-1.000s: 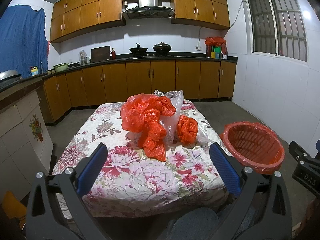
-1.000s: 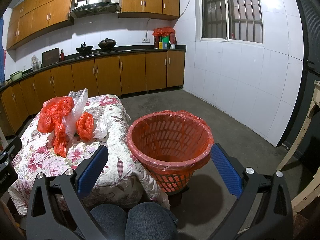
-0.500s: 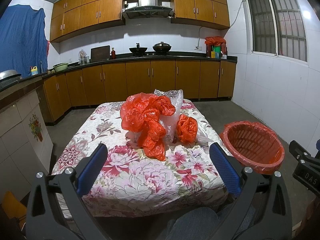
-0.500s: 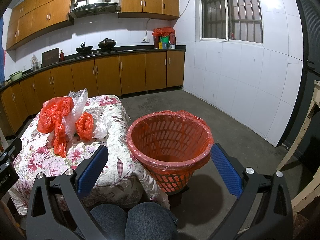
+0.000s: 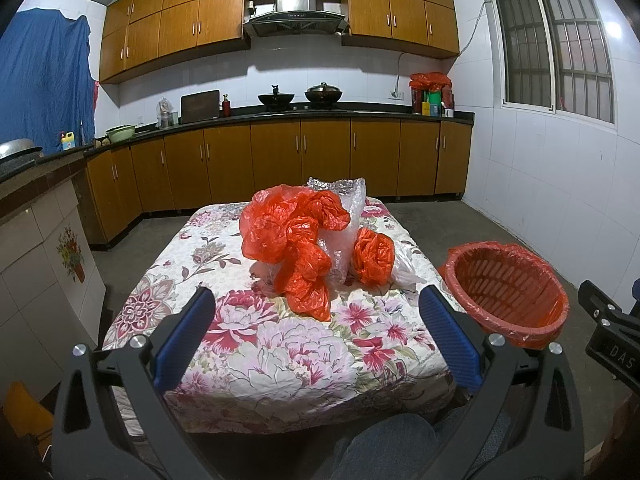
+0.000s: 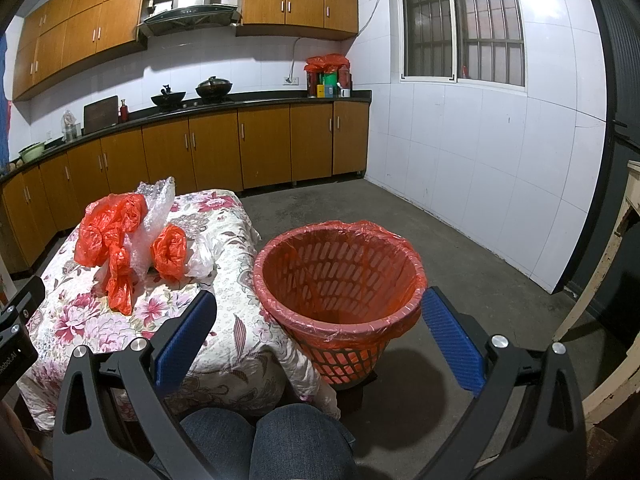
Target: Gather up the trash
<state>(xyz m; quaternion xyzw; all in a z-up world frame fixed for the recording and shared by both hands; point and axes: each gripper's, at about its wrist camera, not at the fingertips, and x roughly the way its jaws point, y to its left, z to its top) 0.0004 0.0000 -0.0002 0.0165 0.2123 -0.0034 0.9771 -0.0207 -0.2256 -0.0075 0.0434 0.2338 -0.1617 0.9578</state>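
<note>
Nearest, the left tongs (image 5: 316, 336) and right tongs (image 6: 318, 338) both gape wide apart, holding nothing, above denim-clad knees (image 6: 256, 436); beyond lies the floral-clothed worktop (image 5: 280, 356). At the left view's 12 o'clock, crumpled red plastic bags (image 5: 294, 240) and bubble wrap (image 5: 344, 208) sit heaped mid-worktop; at its 3 o'clock stands the red-lined basket (image 6: 340, 276), just beside the worktop's edge.

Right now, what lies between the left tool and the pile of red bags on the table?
Only bare flowered tablecloth; the left wrist view shows nothing else between the open left tool and the red bags.
</note>
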